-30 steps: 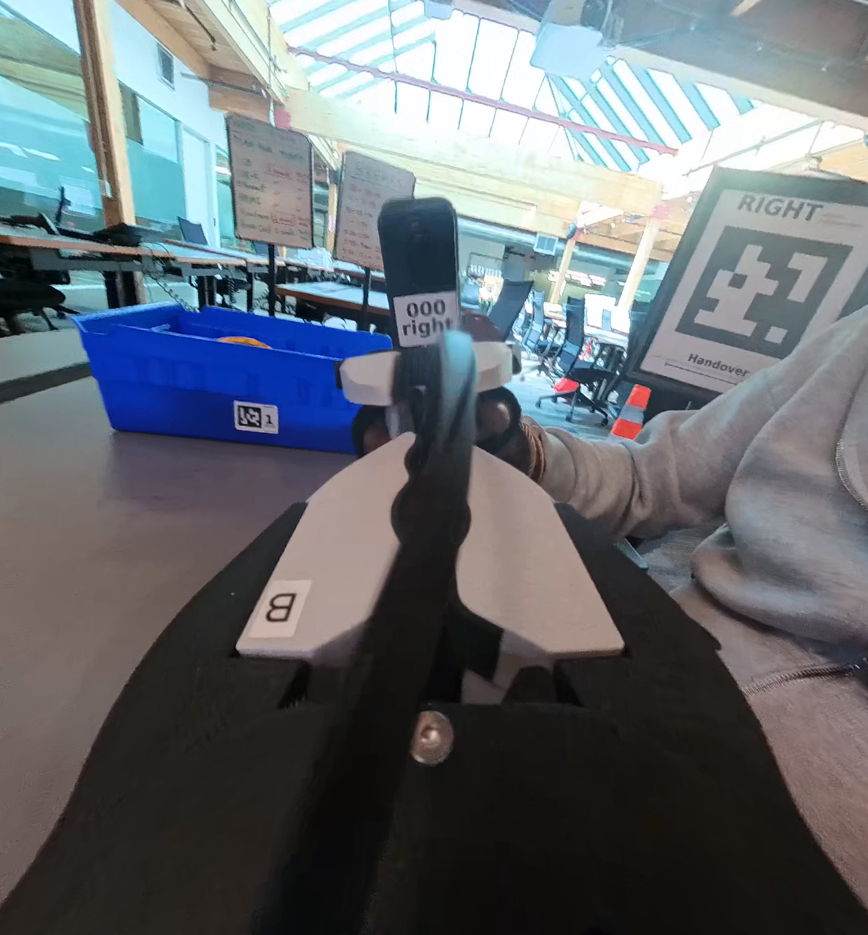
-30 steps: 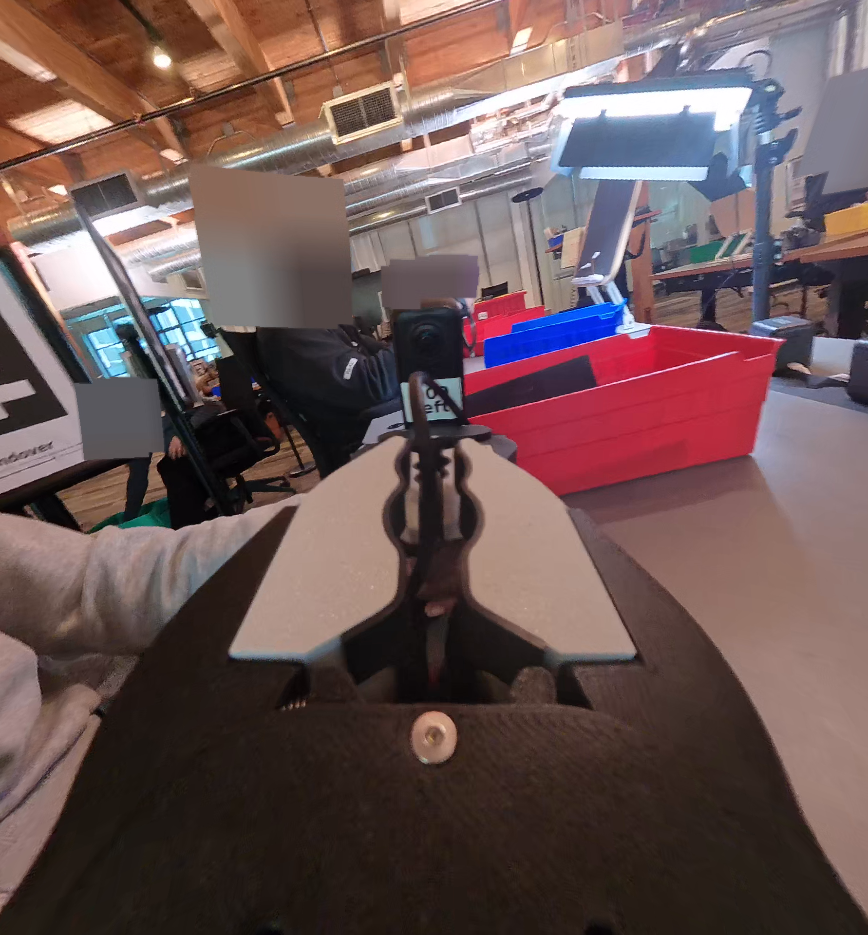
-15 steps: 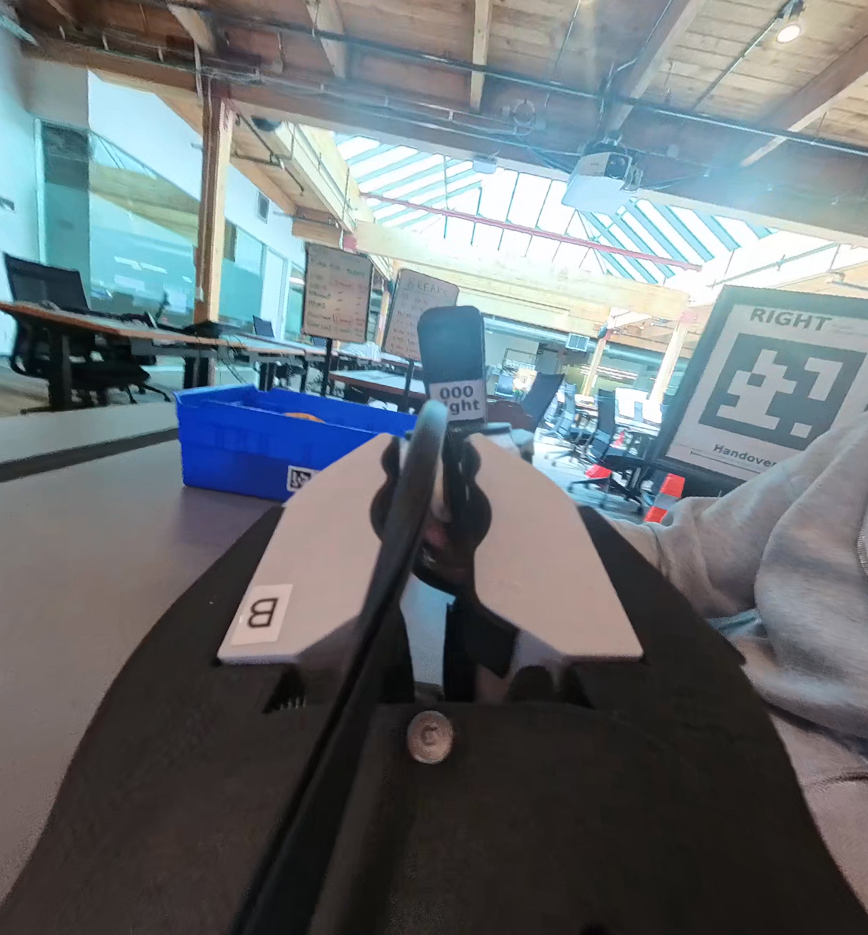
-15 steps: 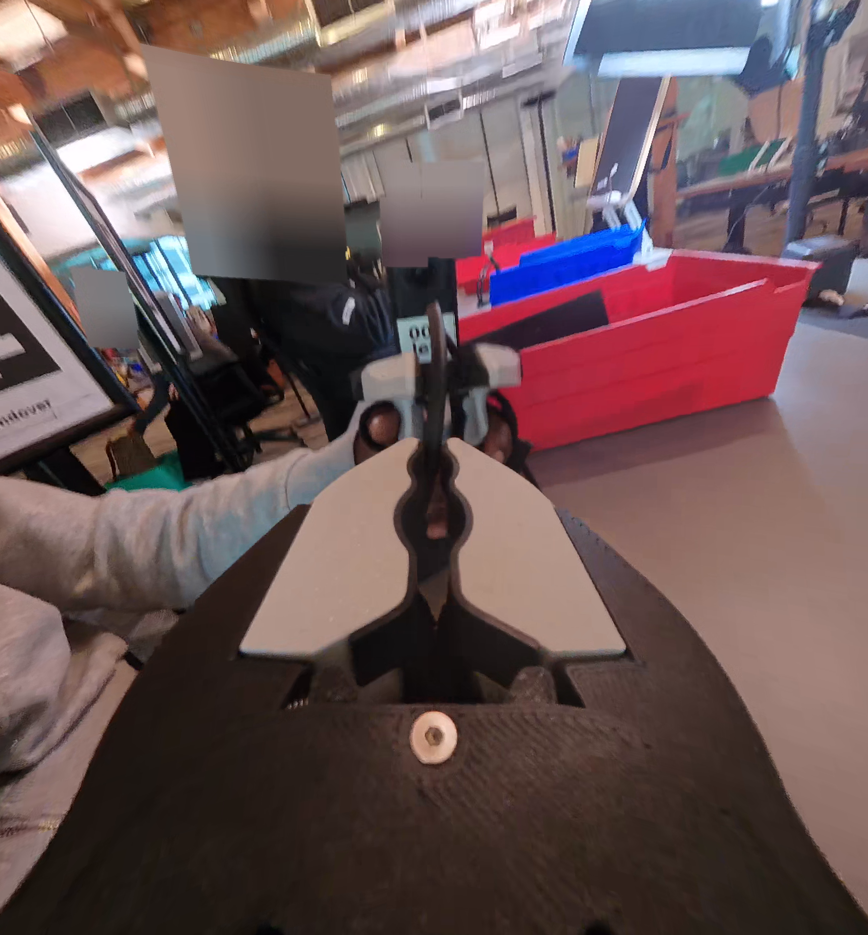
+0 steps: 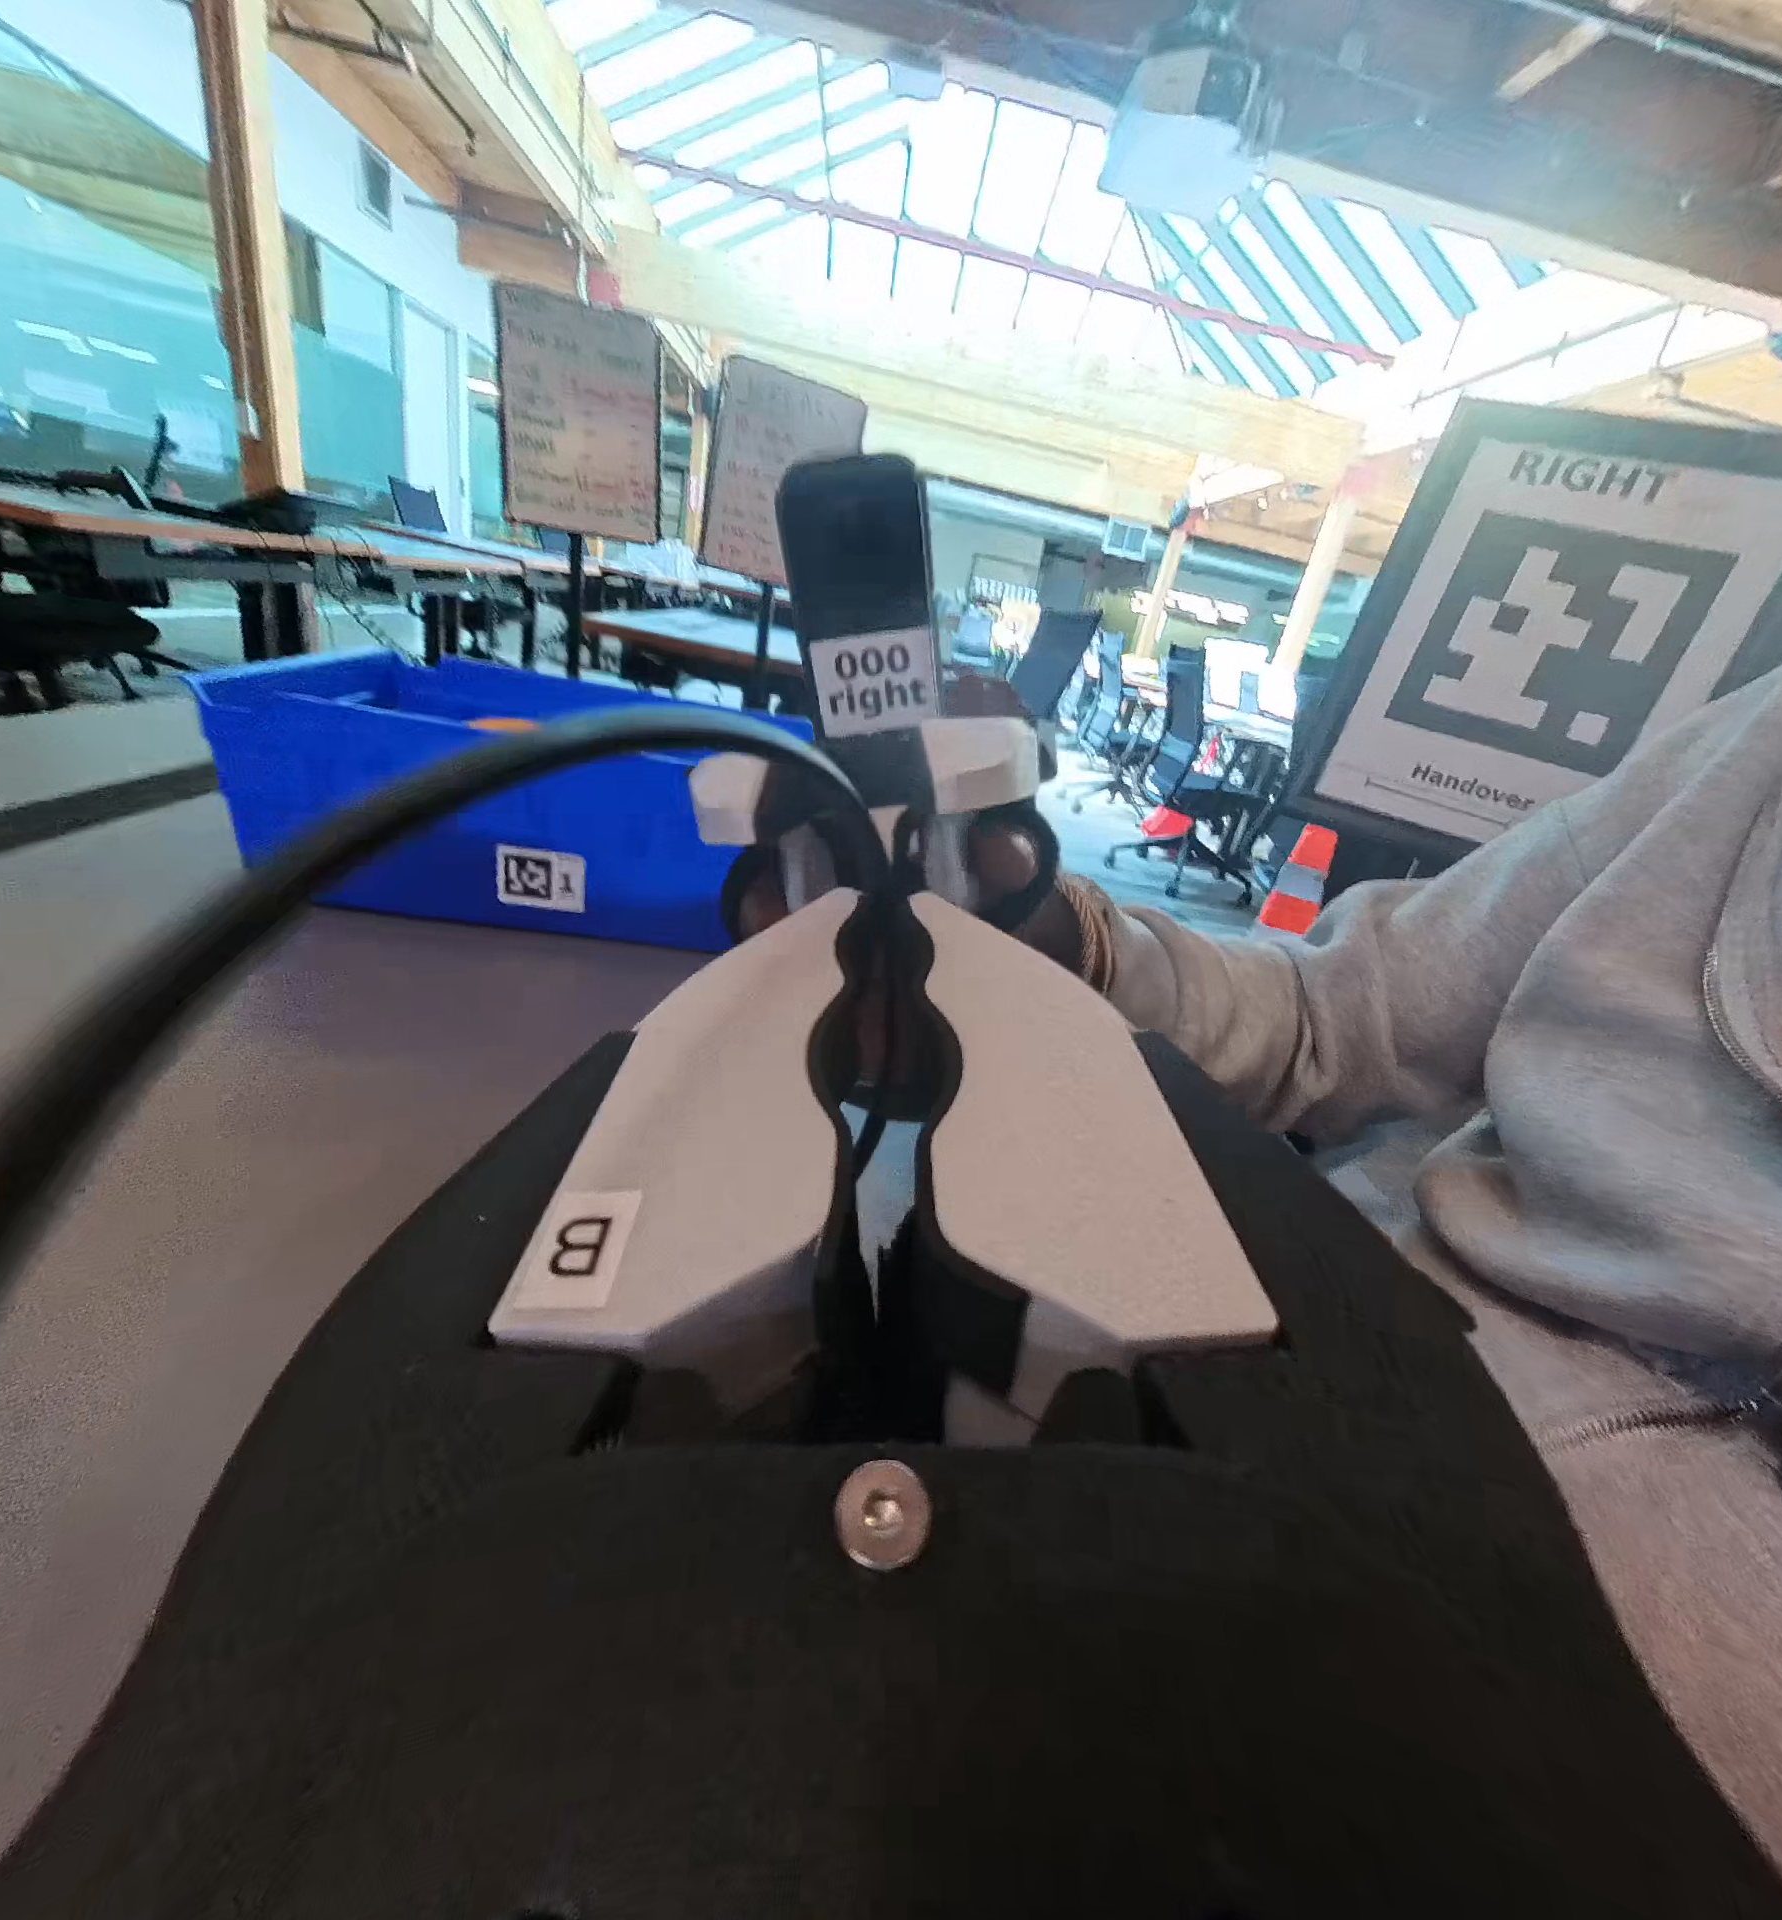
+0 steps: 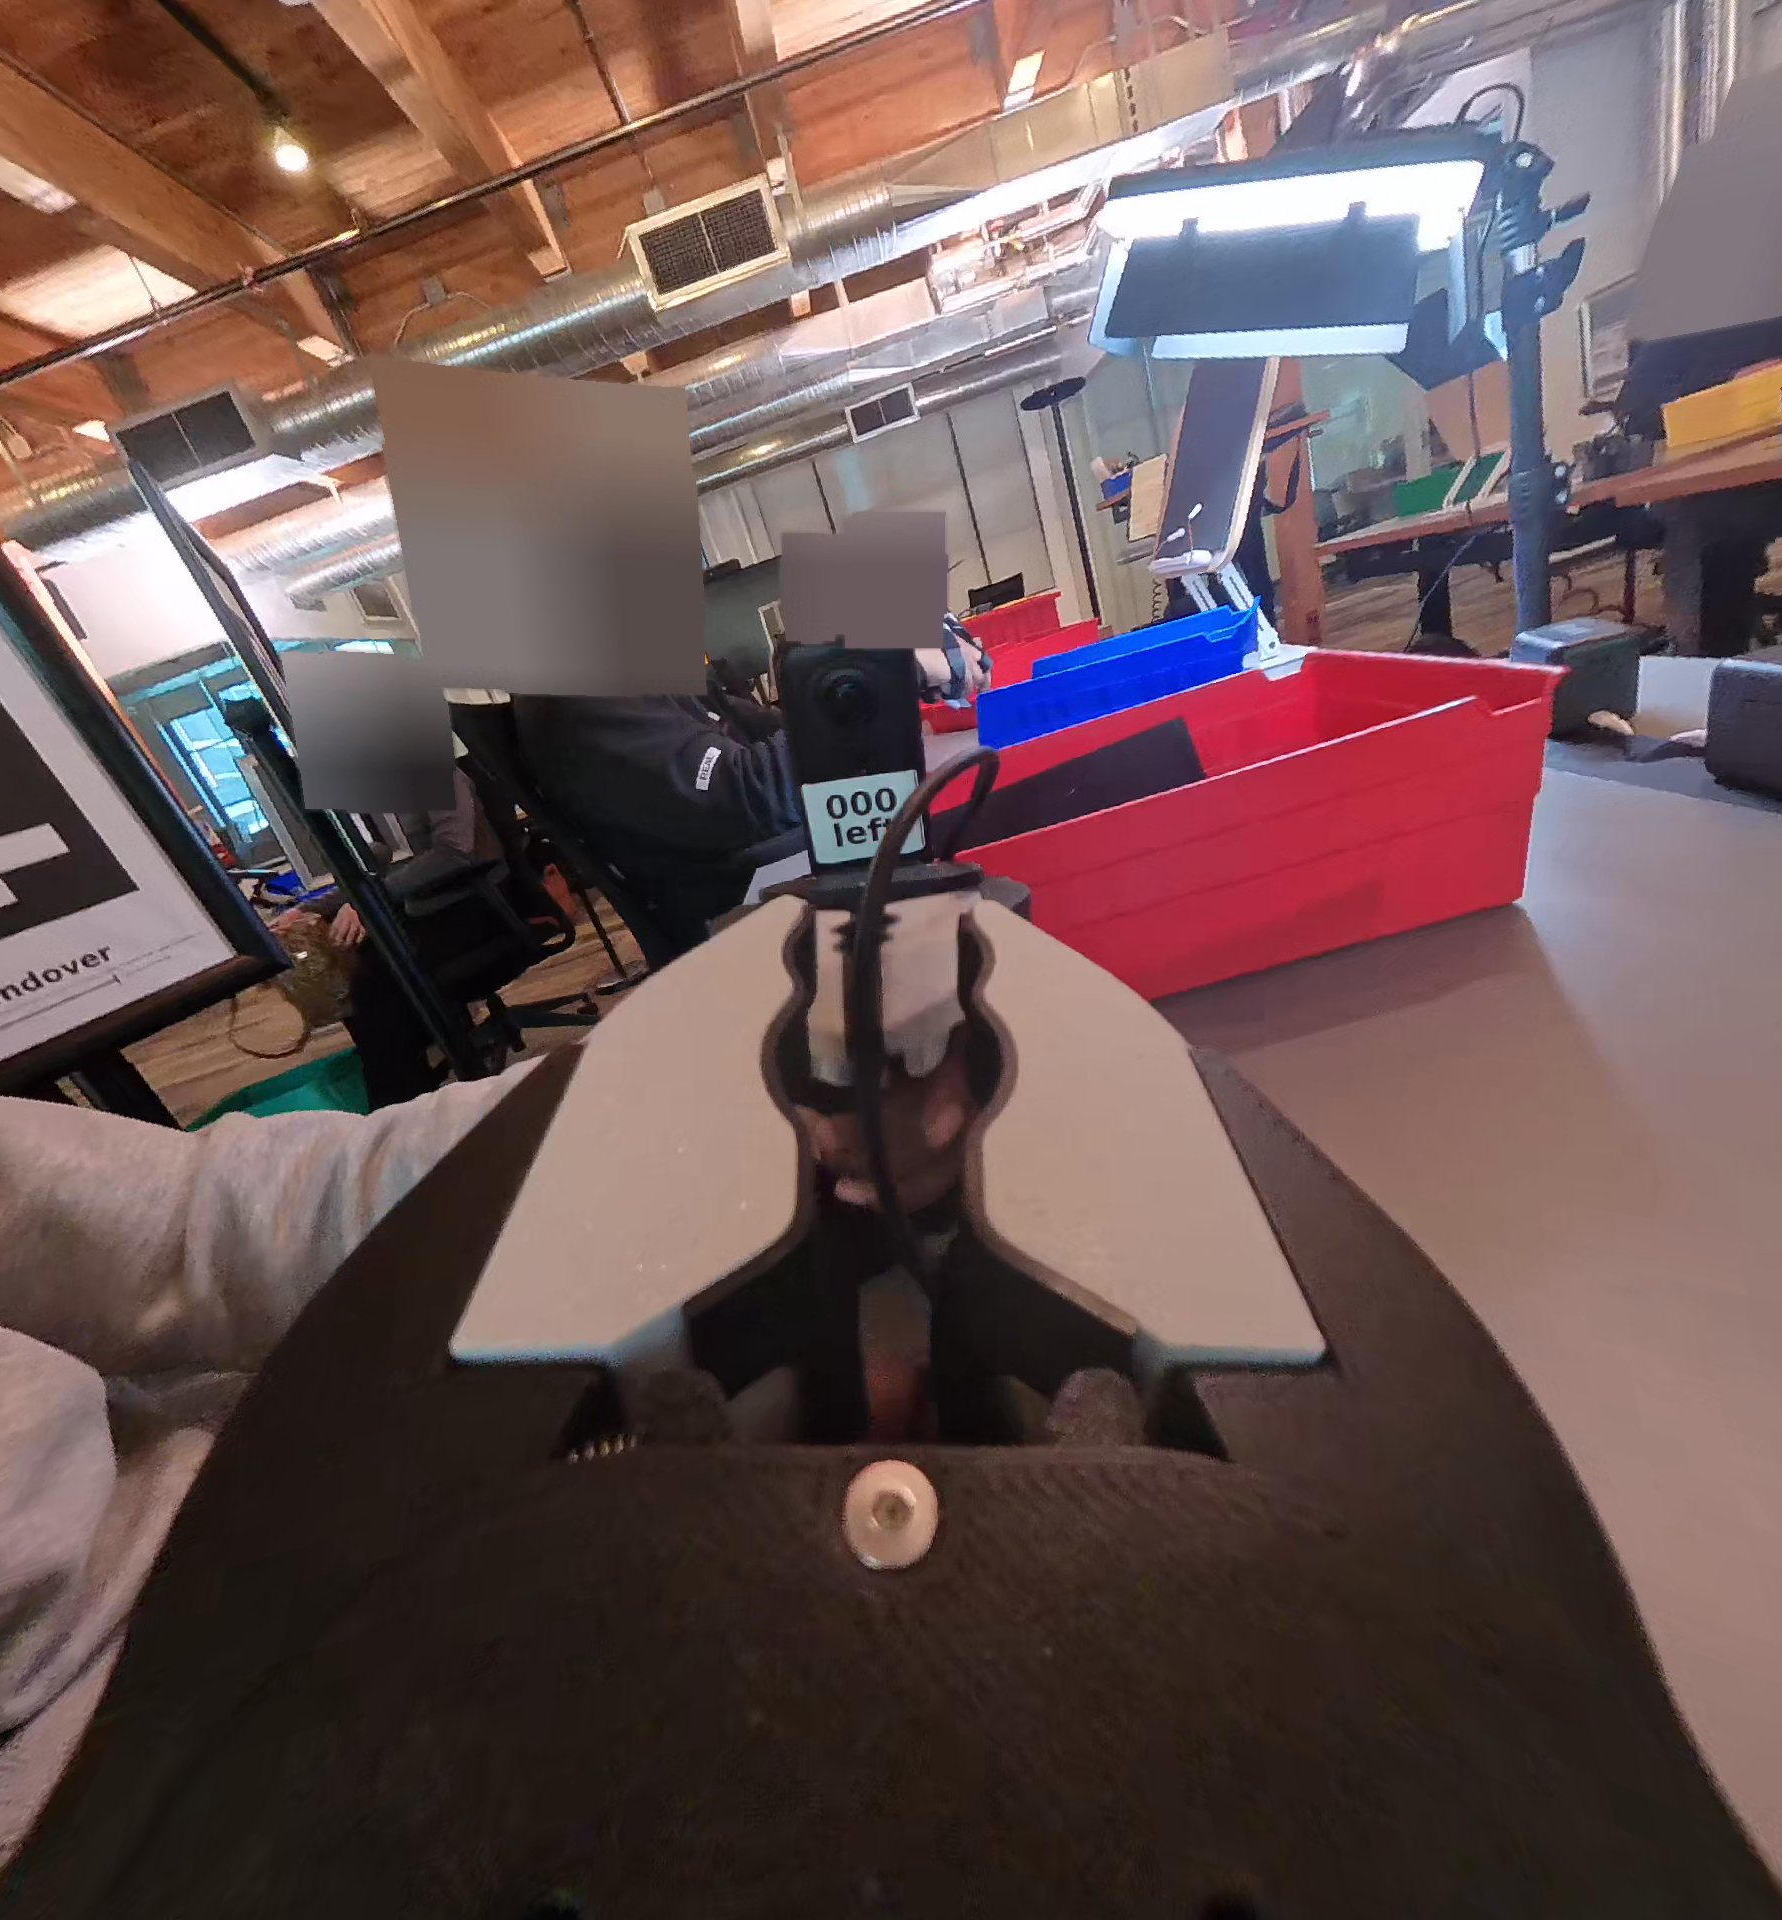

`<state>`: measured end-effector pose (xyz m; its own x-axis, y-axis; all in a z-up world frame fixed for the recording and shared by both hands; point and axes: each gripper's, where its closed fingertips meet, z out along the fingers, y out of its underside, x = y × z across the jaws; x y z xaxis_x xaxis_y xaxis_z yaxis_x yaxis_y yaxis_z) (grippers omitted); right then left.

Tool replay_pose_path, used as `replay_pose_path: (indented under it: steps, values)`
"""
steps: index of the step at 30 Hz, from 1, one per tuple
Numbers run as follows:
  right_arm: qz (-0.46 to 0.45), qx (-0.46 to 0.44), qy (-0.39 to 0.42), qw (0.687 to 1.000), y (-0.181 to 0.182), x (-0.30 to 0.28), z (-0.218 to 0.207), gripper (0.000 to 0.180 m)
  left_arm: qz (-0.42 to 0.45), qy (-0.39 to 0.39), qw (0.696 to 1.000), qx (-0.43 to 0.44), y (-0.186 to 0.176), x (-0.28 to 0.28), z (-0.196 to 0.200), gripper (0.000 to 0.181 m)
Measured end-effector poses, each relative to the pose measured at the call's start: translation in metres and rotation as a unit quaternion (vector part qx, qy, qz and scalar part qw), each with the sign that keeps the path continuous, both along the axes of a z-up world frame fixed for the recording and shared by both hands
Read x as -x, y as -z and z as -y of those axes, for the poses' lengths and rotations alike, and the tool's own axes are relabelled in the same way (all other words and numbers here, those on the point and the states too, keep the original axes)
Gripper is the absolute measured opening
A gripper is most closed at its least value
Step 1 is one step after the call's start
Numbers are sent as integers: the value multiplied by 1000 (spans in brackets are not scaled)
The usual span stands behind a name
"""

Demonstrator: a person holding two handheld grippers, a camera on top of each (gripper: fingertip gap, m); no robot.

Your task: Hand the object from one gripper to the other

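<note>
A thin black cable [image 5: 513,750] arcs up from the lower left into my left gripper [image 5: 887,909], which is shut on it at the fingertips. My right gripper [image 6: 882,920] faces the left one, tip to tip. Its jaws stand apart, and the cable [image 6: 869,987] runs loosely through the gap. In the left wrist view the right gripper [image 5: 856,821] shows head-on with its white fingers [image 5: 980,779] spread either side of the cable. In the right wrist view the left gripper's white fingers [image 6: 926,997] are close together around the cable.
A blue bin [image 5: 430,790] stands on the grey table [image 5: 139,1143] behind the grippers. A red bin [image 6: 1282,831] stands on the other side. A framed marker board [image 5: 1573,634] stands at the table edge. A grey sleeve [image 5: 1386,987] reaches in. A light panel on a stand [image 6: 1271,260] is beyond. My left and right fingertips are right by each other.
My right gripper was shut on the cable and has opened. My left gripper has closed on it. The cable's free length has swung out to the left.
</note>
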<state>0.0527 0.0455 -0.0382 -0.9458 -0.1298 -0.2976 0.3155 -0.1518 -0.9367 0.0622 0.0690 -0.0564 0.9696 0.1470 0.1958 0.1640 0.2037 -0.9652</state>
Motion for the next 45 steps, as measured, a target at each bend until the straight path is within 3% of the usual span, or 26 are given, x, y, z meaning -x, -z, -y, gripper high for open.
replay_pose_path:
  steps: [6, 8, 11, 13, 16, 18, 20, 23, 26, 30, 32, 33, 36, 39, 41, 43, 45]
  values:
    - [-5, -91, -51, 995, 26, -11, 6, 32, 7, -12, 997, -82, -23, 4, 21, 3]
    - [-31, -111, -55, 992, 34, -16, 11, 5, 12, -7, 997, -75, -21, 3, 19, 3]
    - [-55, -99, -53, 992, 31, -20, 11, 4, 11, -10, 997, -76, -21, 3, 17, 13]
    - [-36, -69, -49, 996, 21, -17, 7, 4, 11, -6, 998, -57, -16, 2, 13, 30]
    - [-1, -24, -44, 999, 8, -10, 1, 4, -7, 8, 1000, -1, -3, -5, 1, 36]
    - [6, -7, -43, 999, 3, -9, -1, 4, -15, 9, 999, 49, 11, -6, -7, 29]
    - [4, -5, -46, 999, 3, -10, 0, 4, -21, 10, 998, 62, 16, -6, -10, 4]
    - [6, -1, -35, 999, 1, -7, 0, 7, -8, 15, 999, 38, 9, -6, -6, 3]
    - [1, 0, -20, 1000, -1, -3, -3, 29, -2, 0, 1000, -24, -9, -1, 8, 3]
    - [-30, -80, -42, 995, 25, -14, 9, 36, 13, 10, 996, -83, -23, -1, 18, 3]
    - [-47, -105, -56, 992, 36, -22, 17, 27, 18, 14, 997, -72, -20, -2, 14, 4]
    - [-57, -107, -55, 991, 37, -24, 20, 11, 18, 17, 998, -64, -17, -3, 12, 4]
    - [-73, -95, -58, 991, 32, -27, 18, 5, 14, 6, 998, -57, -16, -1, 11, 22]
    - [-29, -37, -57, 997, 12, -21, 8, 4, 5, 22, 999, -34, -12, -7, 7, 37]
    - [0, -3, -60, 998, 1, -16, 1, 4, 1, 40, 999, 6, -1, -13, -1, 33]
    - [10, 5, -66, 998, -1, -16, -1, 4, -7, 40, 998, 41, 10, -14, -8, 8]
    - [-1, -3, -66, 998, 1, -18, 1, 5, -5, 49, 998, 43, 11, -15, -8, 5]
